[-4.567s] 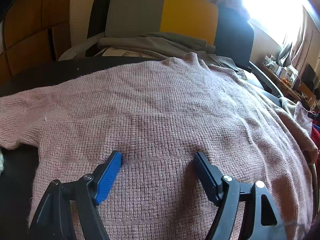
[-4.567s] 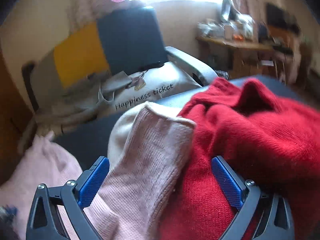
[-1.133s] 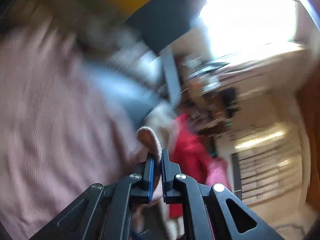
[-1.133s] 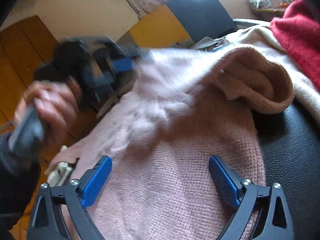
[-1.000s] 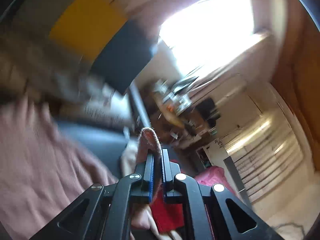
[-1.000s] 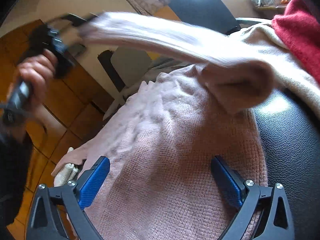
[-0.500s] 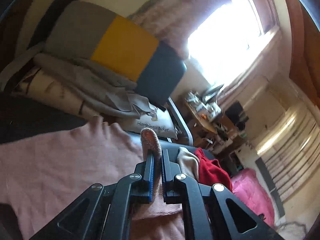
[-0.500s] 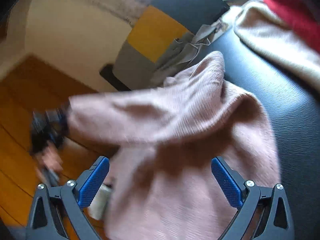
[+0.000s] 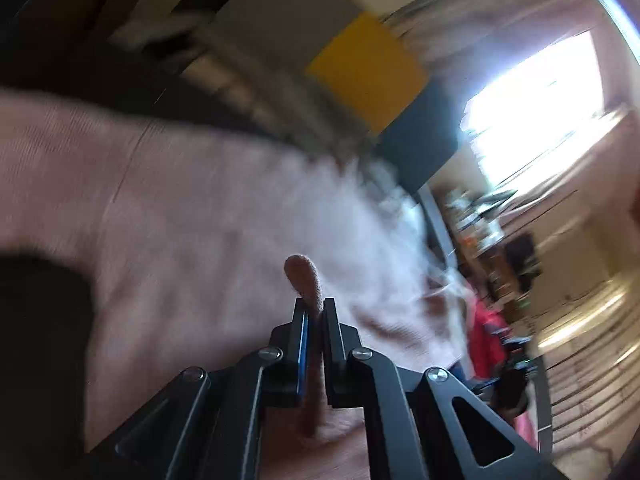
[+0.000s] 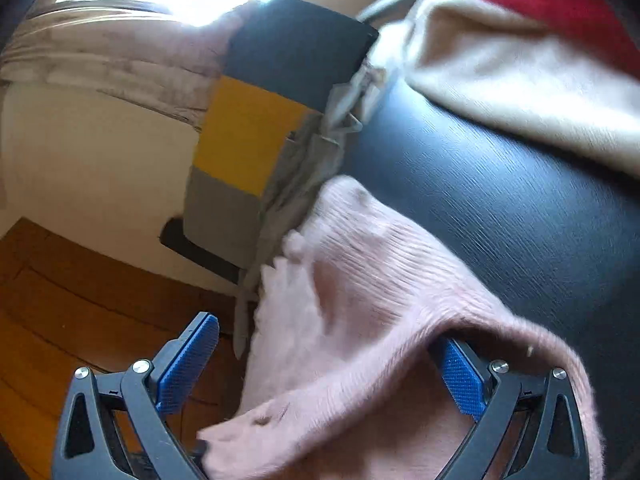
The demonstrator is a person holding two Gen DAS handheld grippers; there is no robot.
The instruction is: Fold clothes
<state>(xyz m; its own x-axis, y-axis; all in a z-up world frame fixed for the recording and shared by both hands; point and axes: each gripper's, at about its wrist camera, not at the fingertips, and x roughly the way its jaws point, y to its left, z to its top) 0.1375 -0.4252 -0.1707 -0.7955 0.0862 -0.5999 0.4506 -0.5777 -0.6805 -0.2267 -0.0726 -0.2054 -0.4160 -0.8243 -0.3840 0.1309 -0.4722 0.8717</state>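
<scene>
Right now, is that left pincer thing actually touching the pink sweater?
Touching. The left wrist view shows the left gripper shut on a fold of the pink sweater, cloth poking out between its fingers.

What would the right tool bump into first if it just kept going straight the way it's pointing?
Most likely the pink sweater: the open right tool straddles it, fabric filling the gap. Beyond lies a grey cloth by the black surface; depth is unclear.

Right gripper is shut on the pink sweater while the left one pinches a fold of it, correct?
Not quite. The right wrist view shows the right gripper open, the pink sweater draped loosely between its fingers. The left gripper does pinch a fold.
</scene>
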